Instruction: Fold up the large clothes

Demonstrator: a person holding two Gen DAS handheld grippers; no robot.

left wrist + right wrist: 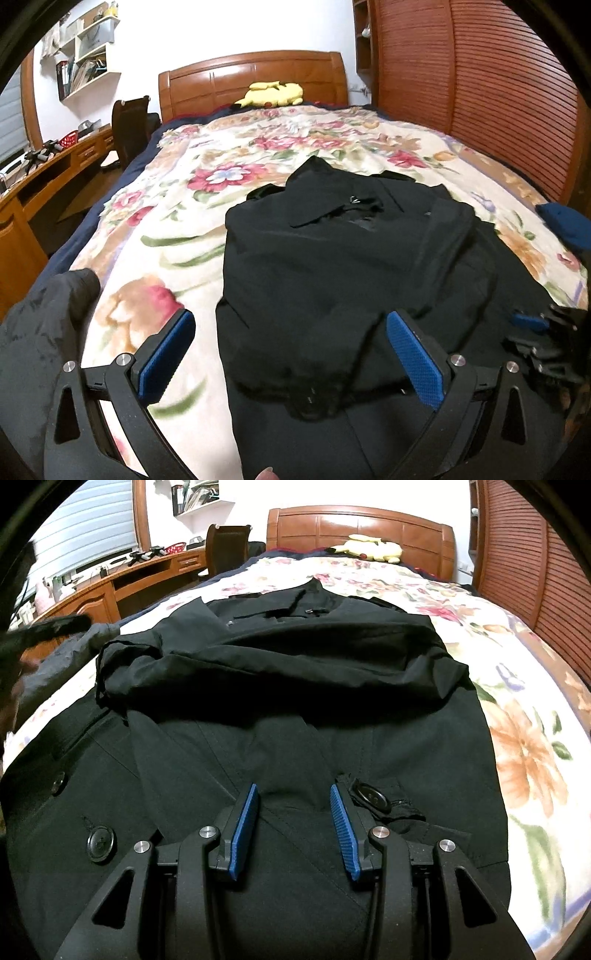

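Black coat (280, 686) lying half-folded on the flowered bed (258, 155).
Both grippers, left gripper (291, 325) and right gripper (293, 797), are hovering with jaws apart, gripping nothing; soft, heavy cloth, probably best pinched at the near hem.

Both views look from the foot of the bed toward the wooden headboard (255, 79), tilted downward. The left wrist view sits slightly higher and further left, over the floral bedspread (155, 236) beside the black coat (332, 258). The right wrist view hangs close over the coat's near half, its buttons (100, 843) large in frame. Both share the coat, the yellow plush toy (369, 548), the desk (122, 579) at far left, and probably the same wall shelves.
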